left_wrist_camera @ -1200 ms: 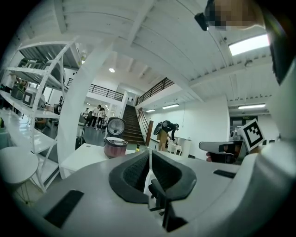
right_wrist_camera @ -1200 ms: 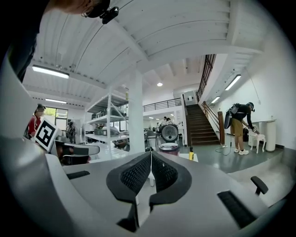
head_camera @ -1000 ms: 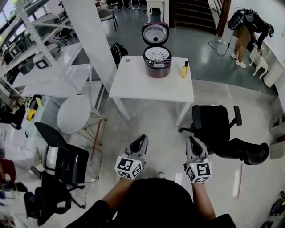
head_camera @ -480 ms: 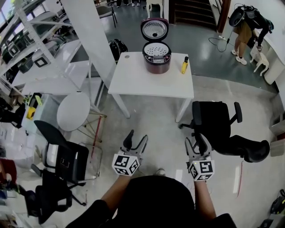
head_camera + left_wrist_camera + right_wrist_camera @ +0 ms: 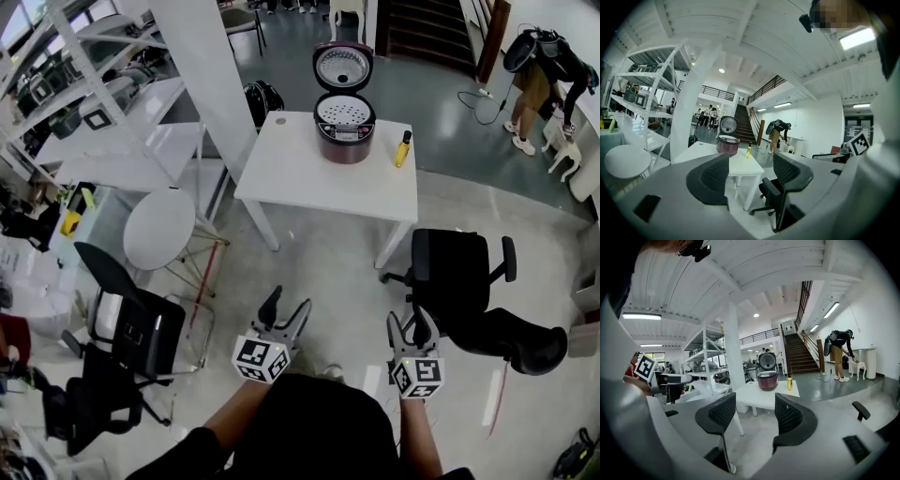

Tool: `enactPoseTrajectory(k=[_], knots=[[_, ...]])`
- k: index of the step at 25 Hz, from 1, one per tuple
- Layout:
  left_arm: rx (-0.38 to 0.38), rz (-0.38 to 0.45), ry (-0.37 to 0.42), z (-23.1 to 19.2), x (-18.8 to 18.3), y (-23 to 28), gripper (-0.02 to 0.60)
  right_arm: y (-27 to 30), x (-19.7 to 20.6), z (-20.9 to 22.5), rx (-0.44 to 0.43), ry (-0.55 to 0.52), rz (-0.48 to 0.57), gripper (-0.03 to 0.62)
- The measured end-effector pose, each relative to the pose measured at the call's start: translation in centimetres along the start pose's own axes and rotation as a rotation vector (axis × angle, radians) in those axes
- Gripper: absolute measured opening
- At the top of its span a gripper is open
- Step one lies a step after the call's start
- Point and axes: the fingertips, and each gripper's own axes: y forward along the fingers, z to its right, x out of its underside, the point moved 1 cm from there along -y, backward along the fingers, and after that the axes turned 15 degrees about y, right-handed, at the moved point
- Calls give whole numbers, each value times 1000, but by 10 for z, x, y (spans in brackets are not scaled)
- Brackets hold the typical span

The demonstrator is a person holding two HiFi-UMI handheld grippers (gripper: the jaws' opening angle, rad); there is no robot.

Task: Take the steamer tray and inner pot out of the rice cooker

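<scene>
Pointing left gripper and right gripper nearly level toward the distant rice cooker; just spread both jaws wide, gripping nothing.

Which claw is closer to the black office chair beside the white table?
Right. The right claw hangs just beside the black office chair; the left claw is further off to its left. Both have just been opening, empty.

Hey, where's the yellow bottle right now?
In the head view, the small yellow bottle stands near the far right corner of the white square table, just right of the dark red rice cooker with its lid open.
</scene>
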Motion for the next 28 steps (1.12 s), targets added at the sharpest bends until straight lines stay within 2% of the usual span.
enactPoseTrajectory(k=[6, 15, 17, 21, 23, 28], knots=[[-19, -5, -38, -30, 10, 37, 272, 31, 0, 10, 28, 29, -10, 228], [70, -1, -28, -82, -1, 153, 272, 139, -26, 37, 93, 34, -17, 228], [87, -7, -31, -101, -7, 180, 272, 167, -41, 42, 108, 31, -12, 228], [122, -22, -19, -148, -25, 240, 272, 231, -96, 46, 136, 107, 79, 227], [134, -21, -14, -171, -36, 265, 272, 264, -122, 41, 141, 103, 102, 227], [189, -16, -21, -208, -51, 319, 272, 334, -148, 33, 150, 82, 83, 227]])
